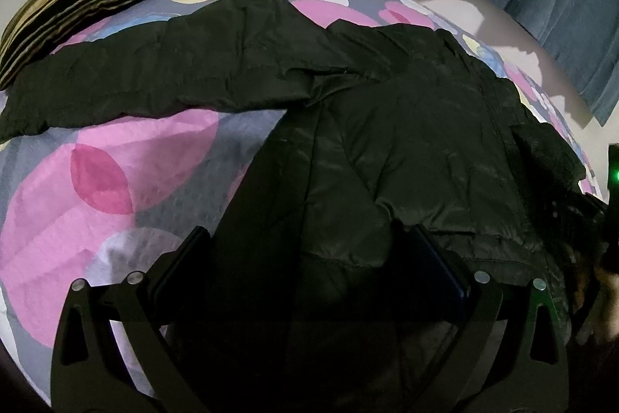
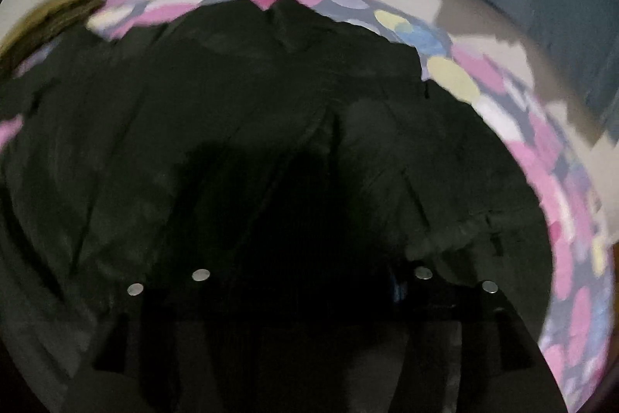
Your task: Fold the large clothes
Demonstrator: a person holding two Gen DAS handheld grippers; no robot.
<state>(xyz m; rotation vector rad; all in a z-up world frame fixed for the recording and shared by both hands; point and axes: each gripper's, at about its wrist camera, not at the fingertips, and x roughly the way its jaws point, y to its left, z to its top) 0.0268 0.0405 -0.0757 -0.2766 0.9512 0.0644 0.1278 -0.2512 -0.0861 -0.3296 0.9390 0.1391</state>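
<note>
- The dark puffer jacket (image 1: 406, 142) lies spread on the bed's bedsheet (image 1: 116, 180) with its pink and grey circles, directly ahead of both tools; one sleeve (image 1: 154, 76) stretches out ahead and to the left of the left tool (image 1: 305, 250), ending near the striped pillow (image 1: 85, 6)
- The left tool stands with its fingers (image 1: 185, 258) spread wide, low over the jacket's near hem; fabric lies between them, but nothing is pinched yet, as far as I can judge
- The right tool (image 2: 309, 277) sits close over the jacket's body; the view is blurred and dark, so I cannot tell whether it is spread or pinching
- The step in hand seems to be taking the hem or side edge for a first fold; to do it well, I would bite the full quilted thickness, not only the slick outer shell, which looks likely to slip
- Bringing the sleeve in across the body first should keep the fold tidy; lift both sides evenly, so the bulky filling does not bunch
</note>
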